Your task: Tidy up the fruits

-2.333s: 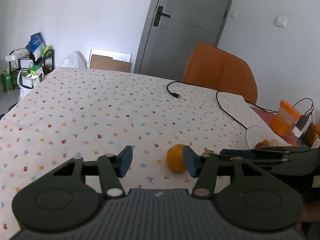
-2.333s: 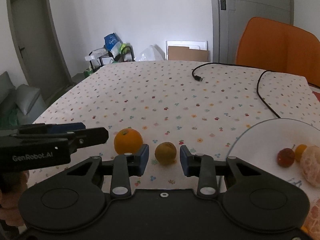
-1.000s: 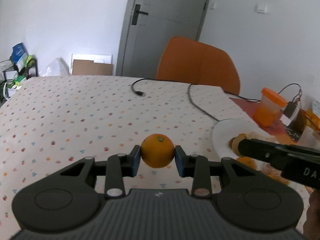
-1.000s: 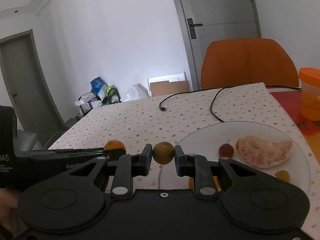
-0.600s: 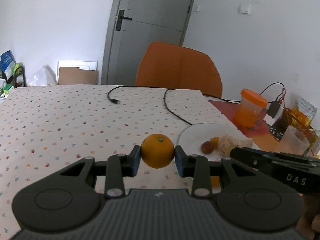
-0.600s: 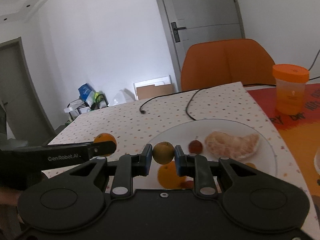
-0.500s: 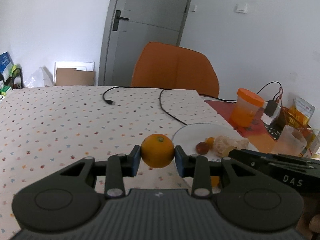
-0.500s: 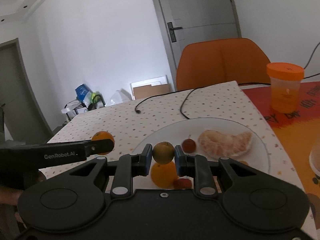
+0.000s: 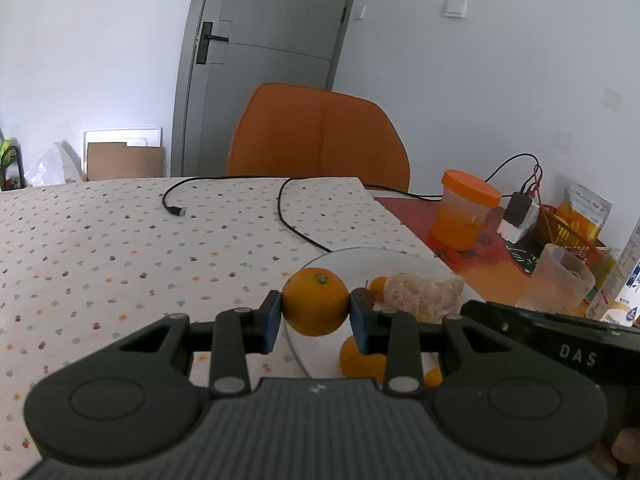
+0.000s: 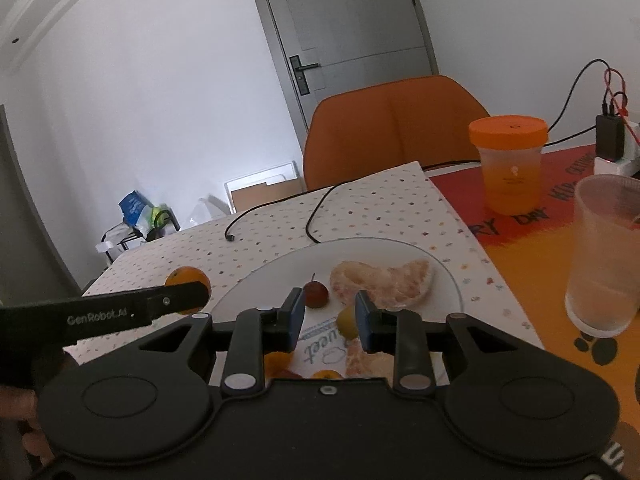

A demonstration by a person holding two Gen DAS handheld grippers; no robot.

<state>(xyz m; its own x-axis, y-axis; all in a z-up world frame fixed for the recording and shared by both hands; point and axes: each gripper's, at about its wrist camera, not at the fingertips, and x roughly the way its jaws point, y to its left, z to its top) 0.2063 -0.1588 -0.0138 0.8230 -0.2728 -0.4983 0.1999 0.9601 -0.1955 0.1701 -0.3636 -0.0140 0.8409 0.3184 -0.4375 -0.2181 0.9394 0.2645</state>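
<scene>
Sharing plate [image 10: 448,276]: pomelo segment [image 10: 380,282], small fruits.

Reference landmark: orange chair [image 9: 320,136], placed at the far edge of the table.

- Grey door [image 9: 268,60]: behind the chair, closed, black handle on its left side.
- Black cable [image 9: 224,196]: lies on the dotted tablecloth [image 9: 100,248] in front of the chair; its plug end points to the chair's left.
- Cardboard sheet [image 9: 124,160]: leans against the wall, left of the chair.
- Orange-lidded container [image 10: 510,160]: stands upright on the red mat [image 10: 560,216], right of the chair.
- Clear plastic cup [image 10: 606,252]: right of the chair, nearer the camera than the container.
- Charger block [image 10: 610,136]: right of the chair, beyond the container, wires attached.
- Wall switch [image 9: 456,8]: above and right of the chair.
</scene>
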